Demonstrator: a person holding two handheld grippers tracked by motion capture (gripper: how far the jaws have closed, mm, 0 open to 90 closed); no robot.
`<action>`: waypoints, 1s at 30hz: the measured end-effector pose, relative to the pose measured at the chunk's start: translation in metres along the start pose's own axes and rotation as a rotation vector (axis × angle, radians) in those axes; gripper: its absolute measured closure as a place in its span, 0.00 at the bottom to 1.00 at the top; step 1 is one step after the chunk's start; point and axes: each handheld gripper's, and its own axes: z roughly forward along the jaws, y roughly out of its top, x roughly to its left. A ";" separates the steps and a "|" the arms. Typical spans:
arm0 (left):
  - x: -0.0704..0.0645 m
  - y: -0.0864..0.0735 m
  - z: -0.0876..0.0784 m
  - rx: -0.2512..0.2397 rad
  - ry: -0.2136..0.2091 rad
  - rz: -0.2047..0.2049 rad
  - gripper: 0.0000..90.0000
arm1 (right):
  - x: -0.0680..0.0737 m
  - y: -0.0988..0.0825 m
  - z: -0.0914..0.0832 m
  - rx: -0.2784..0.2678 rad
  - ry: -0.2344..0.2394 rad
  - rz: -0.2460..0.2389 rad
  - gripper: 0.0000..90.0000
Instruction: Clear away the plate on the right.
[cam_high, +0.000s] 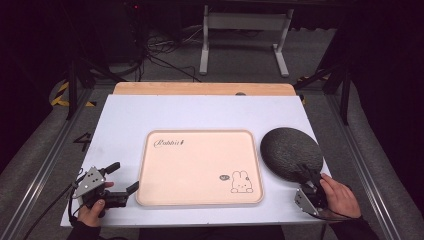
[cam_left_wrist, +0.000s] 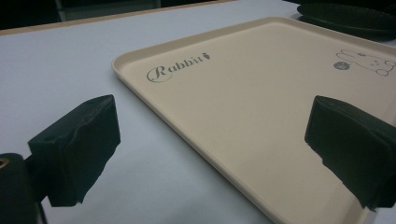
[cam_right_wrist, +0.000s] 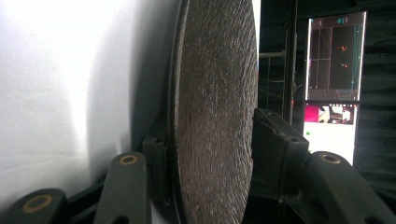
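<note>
At the near right edge of the table (cam_high: 125, 120), the right hand (cam_high: 340, 196) holds the right gripper (cam_high: 306, 172) rolled on its side. In the right gripper view its black jaws stand about half closed, one on each face of the plate (cam_right_wrist: 215, 116), pads pressed to the rim. The plate is a dark round disc with a rough, grainy, matte surface scored in fine concentric ridges; in the high view it sits at the table's right edge (cam_high: 291, 152), just beside the tray.

At the near left, the left hand (cam_high: 90, 214) holds the left gripper (cam_high: 124, 177) level, its jaws spread wide with nothing between them. Its pads (cam_left_wrist: 74, 149) are blocks wrapped in crinkled black tape, and one jaw reaches over the tray's near left corner.

The tray (cam_high: 200, 167) lies mid-table: a smooth, pale cream rectangle with rounded corners and a low raised rim, printed with a script word and a small rabbit drawing (cam_high: 241, 182). The tabletop is flat, matte white, with a wooden strip (cam_high: 200, 88) along its far edge. Beyond stand grey floor, cables and a white metal stand (cam_high: 245, 35).
</note>
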 end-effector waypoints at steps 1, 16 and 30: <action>0.000 0.000 0.000 0.000 0.000 0.000 0.04 | 0.000 0.000 0.000 0.005 0.000 0.004 0.59; 0.000 0.000 0.000 -0.001 -0.001 -0.004 0.04 | 0.005 0.009 0.001 0.062 0.079 -0.060 0.91; 0.000 0.000 0.000 -0.003 -0.001 -0.008 0.04 | 0.002 0.014 -0.001 0.095 0.047 -0.036 0.95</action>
